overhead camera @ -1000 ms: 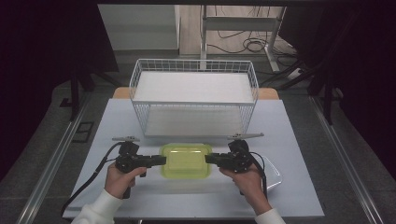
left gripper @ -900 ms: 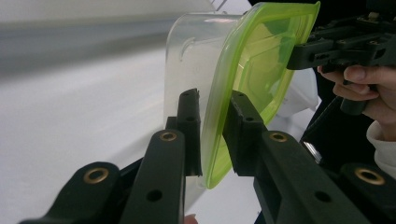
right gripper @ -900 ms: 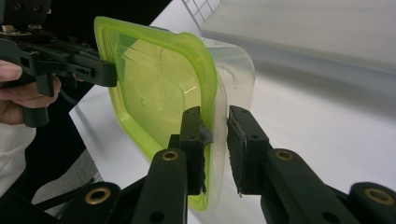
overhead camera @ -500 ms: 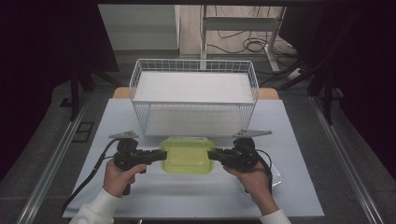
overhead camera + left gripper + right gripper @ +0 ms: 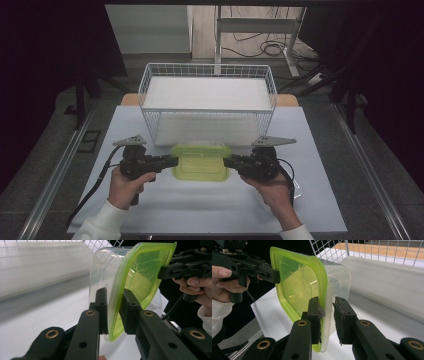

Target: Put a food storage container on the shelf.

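the left claw [image 5: 113, 312] is nearly closed on the green lid [image 5: 140, 280] rim of the clear container [image 5: 201, 161]. the right claw [image 5: 327, 320] grips the opposite short end, a little wider. the container sits at centre frame, long axis running between both claws, just below the wire basket [image 5: 207, 80] on the desk [image 5: 200, 210].

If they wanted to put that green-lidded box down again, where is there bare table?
Bare white table lies in front of the container, between the person's forearms, and at the left and right edges beside the wire basket. It is crowded right against the basket's front.
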`<move>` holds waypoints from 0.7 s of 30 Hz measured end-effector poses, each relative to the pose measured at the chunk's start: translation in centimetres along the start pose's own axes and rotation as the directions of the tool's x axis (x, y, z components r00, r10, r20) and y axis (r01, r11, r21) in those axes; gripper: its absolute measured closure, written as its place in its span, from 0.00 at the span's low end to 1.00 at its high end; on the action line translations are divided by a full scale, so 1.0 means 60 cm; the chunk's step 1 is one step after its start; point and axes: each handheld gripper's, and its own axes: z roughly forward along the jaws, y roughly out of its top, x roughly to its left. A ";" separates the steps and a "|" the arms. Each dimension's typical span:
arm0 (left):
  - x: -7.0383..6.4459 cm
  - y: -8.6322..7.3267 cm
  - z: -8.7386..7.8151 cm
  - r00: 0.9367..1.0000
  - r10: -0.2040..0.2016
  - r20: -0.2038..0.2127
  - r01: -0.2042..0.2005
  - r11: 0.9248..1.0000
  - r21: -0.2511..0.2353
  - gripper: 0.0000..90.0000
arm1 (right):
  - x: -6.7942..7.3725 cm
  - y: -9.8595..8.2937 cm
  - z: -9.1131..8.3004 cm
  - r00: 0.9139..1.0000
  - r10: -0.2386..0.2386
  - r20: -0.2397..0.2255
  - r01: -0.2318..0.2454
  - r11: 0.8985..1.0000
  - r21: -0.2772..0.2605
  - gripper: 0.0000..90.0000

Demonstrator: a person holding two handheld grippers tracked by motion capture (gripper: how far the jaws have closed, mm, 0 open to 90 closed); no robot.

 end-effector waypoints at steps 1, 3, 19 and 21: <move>-0.001 0.003 -0.001 1.000 0.004 0.000 -0.004 1.000 -0.001 0.87 | 0.000 0.001 -0.001 1.000 -0.003 0.000 0.003 1.000 -0.001 0.83; -0.002 0.005 -0.001 1.000 0.011 -0.003 -0.011 1.000 -0.002 0.87 | 0.001 0.002 -0.001 1.000 -0.007 0.001 0.007 1.000 -0.002 0.83; -0.013 0.068 -0.006 0.999 0.047 0.018 -0.046 0.998 -0.034 0.87 | -0.003 0.053 -0.030 0.998 -0.054 0.013 0.055 0.997 -0.051 0.83; -0.015 0.080 -0.007 0.999 0.049 0.022 -0.048 0.998 -0.040 0.87 | -0.003 0.063 -0.035 0.998 -0.058 0.015 0.059 0.996 -0.060 0.83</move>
